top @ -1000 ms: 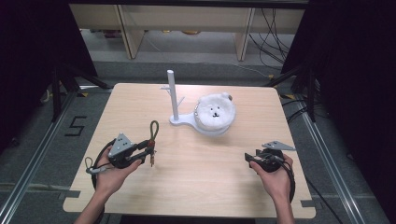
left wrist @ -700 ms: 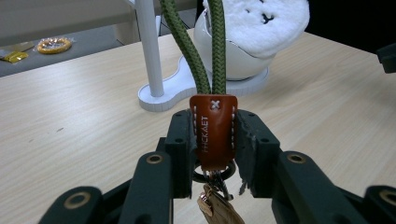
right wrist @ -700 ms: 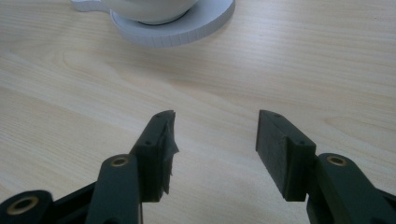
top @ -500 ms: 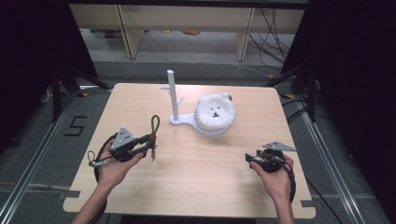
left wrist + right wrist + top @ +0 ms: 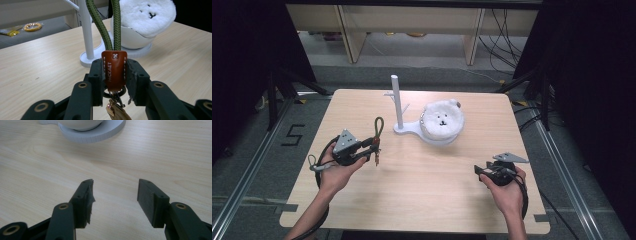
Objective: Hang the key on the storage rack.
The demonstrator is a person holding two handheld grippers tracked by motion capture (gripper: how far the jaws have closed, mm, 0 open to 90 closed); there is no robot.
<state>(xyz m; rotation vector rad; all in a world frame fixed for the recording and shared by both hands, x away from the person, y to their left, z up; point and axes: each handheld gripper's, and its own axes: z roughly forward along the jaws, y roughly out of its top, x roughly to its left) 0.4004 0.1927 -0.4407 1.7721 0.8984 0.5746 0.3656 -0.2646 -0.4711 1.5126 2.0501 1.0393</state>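
Item: green cord keyring (image 5: 113,71), braided loop with brown leather tab, metal ring and clasp below. Location: clamped by the tab between the jaws of my left gripper (image 5: 373,148), raised off the wooden surface (image 5: 422,200), loop standing up.

Item: white peg stand (image 5: 397,102), upright post with short side pegs, just beyond the loop. Plush bear-face cushion (image 5: 442,119) sits on a white dish on the stand's base.

Item: my right gripper (image 5: 113,195), jaws apart and holding nothing, low over bare wood, well apart from the stand.

Risks, as I judge them:
- The grip is on the tab alone, so the limp loop may sag or twist and miss a peg.
- A hard nudge could tip or slide the light stand, since my right gripper is not bracing it.
- The dangling clasp could snag.
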